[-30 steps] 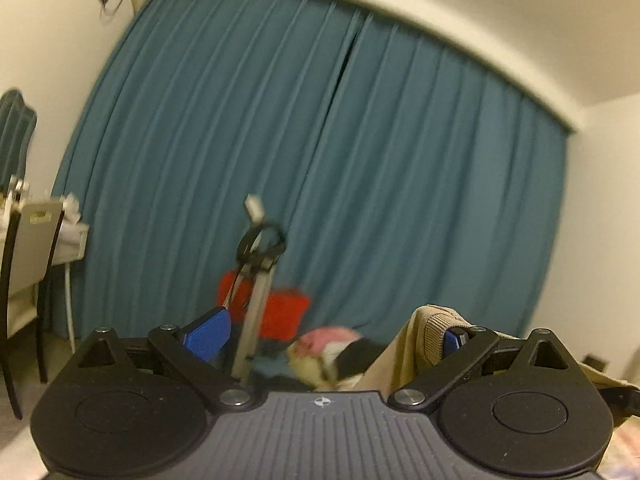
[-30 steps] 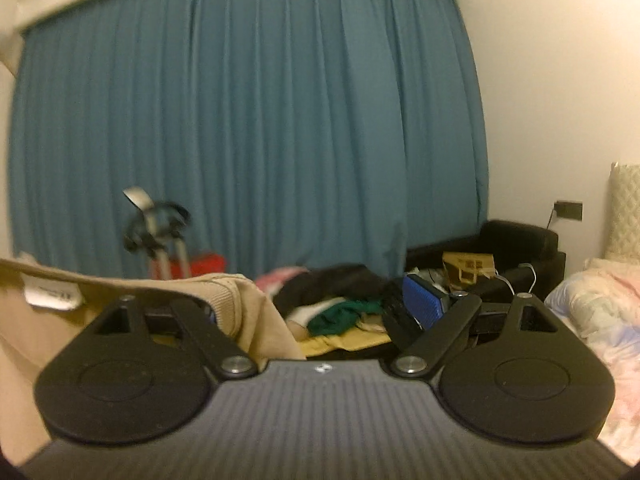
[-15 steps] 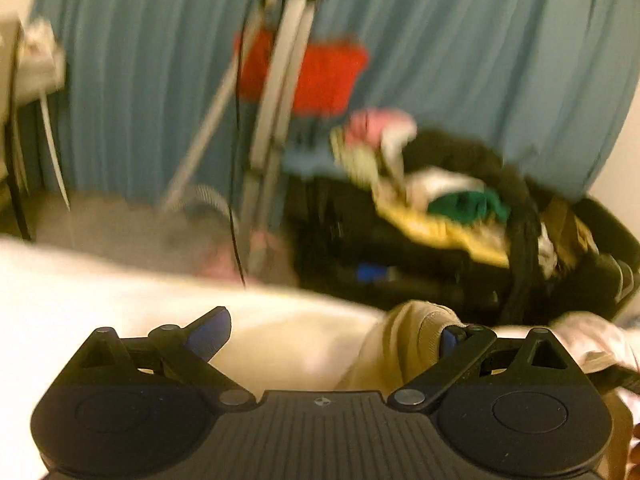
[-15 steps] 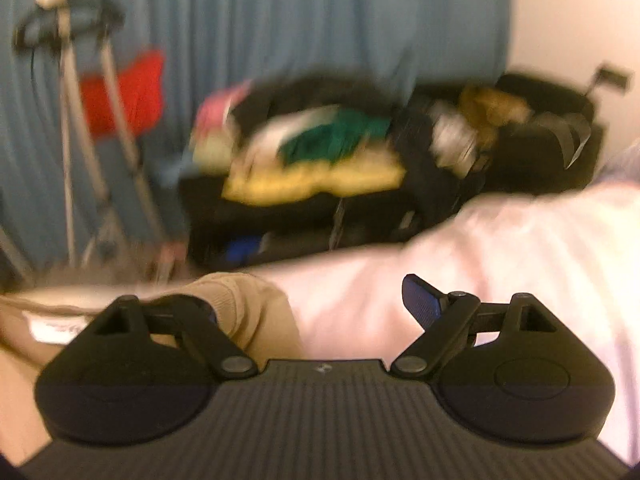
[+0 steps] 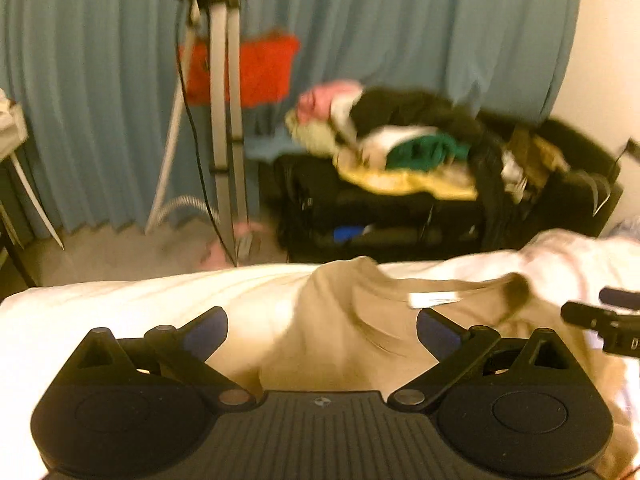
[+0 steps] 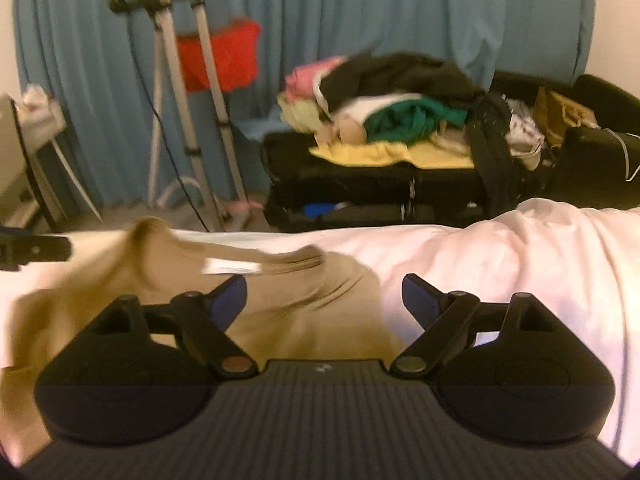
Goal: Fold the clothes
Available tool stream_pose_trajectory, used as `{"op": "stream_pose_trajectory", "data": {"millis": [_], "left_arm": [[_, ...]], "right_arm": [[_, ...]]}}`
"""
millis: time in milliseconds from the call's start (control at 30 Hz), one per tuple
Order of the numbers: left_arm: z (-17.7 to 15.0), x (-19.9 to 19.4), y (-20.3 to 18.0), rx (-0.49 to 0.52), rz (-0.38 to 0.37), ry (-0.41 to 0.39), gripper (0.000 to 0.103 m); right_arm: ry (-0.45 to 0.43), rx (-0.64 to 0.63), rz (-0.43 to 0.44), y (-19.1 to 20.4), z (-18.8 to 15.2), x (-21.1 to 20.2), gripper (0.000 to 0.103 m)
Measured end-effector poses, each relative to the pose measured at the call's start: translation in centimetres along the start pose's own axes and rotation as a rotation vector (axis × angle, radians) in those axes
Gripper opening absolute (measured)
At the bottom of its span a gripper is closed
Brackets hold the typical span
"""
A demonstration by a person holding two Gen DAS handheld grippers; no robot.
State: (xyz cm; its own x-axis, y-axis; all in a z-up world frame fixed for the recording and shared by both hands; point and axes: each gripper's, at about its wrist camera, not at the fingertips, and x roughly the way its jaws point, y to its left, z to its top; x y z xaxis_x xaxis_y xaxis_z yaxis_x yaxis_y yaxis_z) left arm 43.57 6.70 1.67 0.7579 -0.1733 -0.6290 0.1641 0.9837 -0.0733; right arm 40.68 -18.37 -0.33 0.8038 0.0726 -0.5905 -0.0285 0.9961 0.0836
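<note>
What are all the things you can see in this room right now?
sweater: one, tan, lying loose on the bed with its white label showing at the neck
bed cover: one, white, spread under the sweater
curtain: one, blue, across the back wall
metal stand: one, silver with a black top, in front of the curtain
red thing: one, red, behind the stand; too blurred to name
pile of clothes: one heap, pink, black, green and yellow, on top of the black cases
black cases: black, stacked on the floor beyond the bed; count unclear
left gripper: one, black with blue pads, open above the sweater
right gripper: one, black with blue pads, open above the sweater's edge
</note>
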Motion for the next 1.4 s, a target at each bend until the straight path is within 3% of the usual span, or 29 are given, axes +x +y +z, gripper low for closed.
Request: {"op": "stream_pose_trajectory", "data": {"millis": [200, 400, 633, 867, 1400], "left_arm": [[-5.8, -11.3, -1.7, -0.07, -0.023, -0.117, 0.102], [-13.1, -22.2, -3.1, -0.059, -0.045, -0.203, 0.102], [-20.2, -28.5, -3.4, -0.111, -0.043, -0.243, 0.102], [-23.0, -29.5, -4.2, -0.085, -0.062, -0.279, 0.102], [-24.4, -23.4, -1.7, -0.311, -0.066, -0.142, 0.101]], "right_arm": [[-0.106, 0.053, 0.015, 1.3, -3.8, -10.8, 0.086], [-0.191, 0.088, 0.038, 2.0, -8.6, -20.9, 0.086], [-0.279, 0.069, 0.053, 2.7, -14.0, -27.9, 0.086], [-0.321, 0.114, 0.066, 1.6, -18.0, -28.9, 0.086], [-0.27, 0.238, 0.048, -0.1, -20.0, -27.0, 0.086]]}}
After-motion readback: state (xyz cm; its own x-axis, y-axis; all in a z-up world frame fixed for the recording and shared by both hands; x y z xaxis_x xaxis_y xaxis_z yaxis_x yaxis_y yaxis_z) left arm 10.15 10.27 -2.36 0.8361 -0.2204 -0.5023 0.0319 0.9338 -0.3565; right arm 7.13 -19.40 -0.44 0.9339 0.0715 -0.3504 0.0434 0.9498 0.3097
